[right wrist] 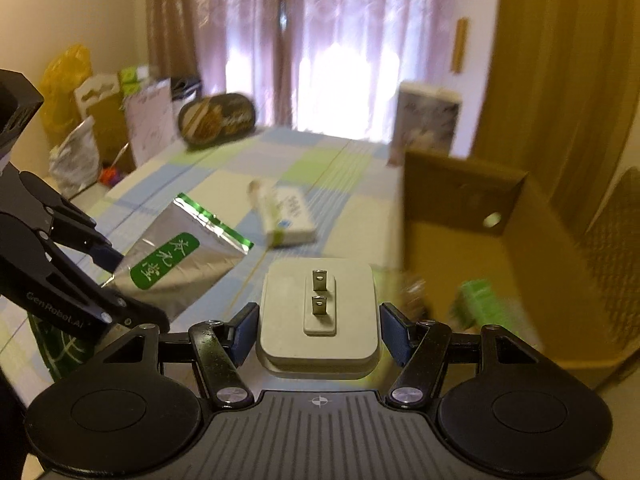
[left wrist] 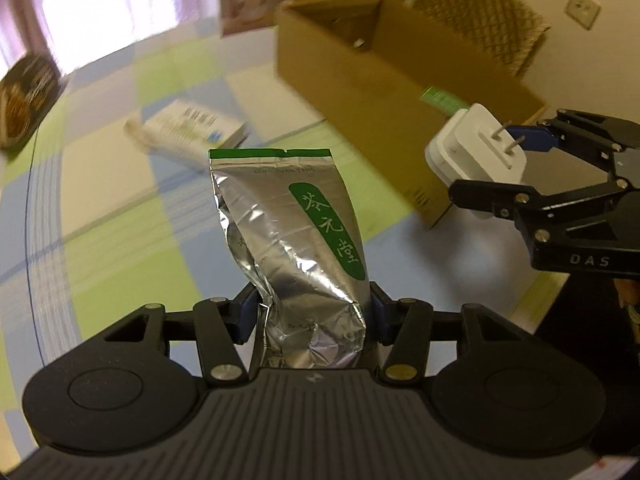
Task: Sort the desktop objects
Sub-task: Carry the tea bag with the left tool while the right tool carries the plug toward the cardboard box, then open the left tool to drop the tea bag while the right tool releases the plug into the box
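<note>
Foil pouch (left wrist: 296, 240) clamped in left hand-held gripper (left wrist: 312, 312); right hand-held gripper (right wrist: 318, 330) clamps charger (right wrist: 319, 316).

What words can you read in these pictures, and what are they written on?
"DAS": on the right hand-held gripper.
"GenRobot.AI": on the left hand-held gripper.
"茶元堂": white on the green oval of the foil tea bag.
Small line under the bag's green top strip: too small to read.
Print on the white box on the table: too blurred.
White plug adapter: no words.

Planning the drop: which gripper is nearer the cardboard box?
Right. The right gripper, holding the charger, is at the box corner; the left gripper, holding the pouch, sits further back.
</note>
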The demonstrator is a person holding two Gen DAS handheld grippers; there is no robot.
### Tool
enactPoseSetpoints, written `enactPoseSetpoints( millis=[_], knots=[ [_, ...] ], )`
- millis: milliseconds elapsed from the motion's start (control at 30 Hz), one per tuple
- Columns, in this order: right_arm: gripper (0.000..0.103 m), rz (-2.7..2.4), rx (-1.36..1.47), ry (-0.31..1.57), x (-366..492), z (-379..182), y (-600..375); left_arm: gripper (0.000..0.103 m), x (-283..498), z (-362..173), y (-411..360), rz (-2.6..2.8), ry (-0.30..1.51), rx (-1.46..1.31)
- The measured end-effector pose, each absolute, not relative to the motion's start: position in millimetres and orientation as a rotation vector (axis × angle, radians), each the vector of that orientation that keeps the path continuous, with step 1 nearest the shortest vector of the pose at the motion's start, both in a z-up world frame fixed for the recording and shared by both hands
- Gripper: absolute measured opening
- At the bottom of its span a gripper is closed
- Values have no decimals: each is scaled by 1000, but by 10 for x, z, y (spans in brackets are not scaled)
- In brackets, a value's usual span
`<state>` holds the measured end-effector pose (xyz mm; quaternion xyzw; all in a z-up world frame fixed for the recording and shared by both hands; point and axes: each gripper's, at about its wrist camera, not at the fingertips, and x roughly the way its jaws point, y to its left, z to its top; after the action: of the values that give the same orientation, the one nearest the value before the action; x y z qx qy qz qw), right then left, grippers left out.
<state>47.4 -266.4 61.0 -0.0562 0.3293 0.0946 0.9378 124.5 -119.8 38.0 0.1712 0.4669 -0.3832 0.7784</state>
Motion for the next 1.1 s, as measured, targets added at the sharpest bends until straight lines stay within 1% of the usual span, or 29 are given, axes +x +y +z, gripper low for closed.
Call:
enactPoseSetpoints(
  millis=[267, 467, 667, 1100],
  knots=[
    [62, 86, -120, 617, 519, 957, -3225, 49, 1306, 853, -1879, -893, 975, 293],
    [62, 12, -73, 598, 634, 1051, -3681, 49, 1493, 1017, -2388, -911, 1005, 151],
    [62, -24, -37, 597, 777, 1053, -4003, 49, 1761, 925, -2713, -877, 1050, 32],
    [62, -50, 6, 630, 1050, 868, -4358, 50, 2070, 579, -3195, -824, 1104, 24]
  ],
)
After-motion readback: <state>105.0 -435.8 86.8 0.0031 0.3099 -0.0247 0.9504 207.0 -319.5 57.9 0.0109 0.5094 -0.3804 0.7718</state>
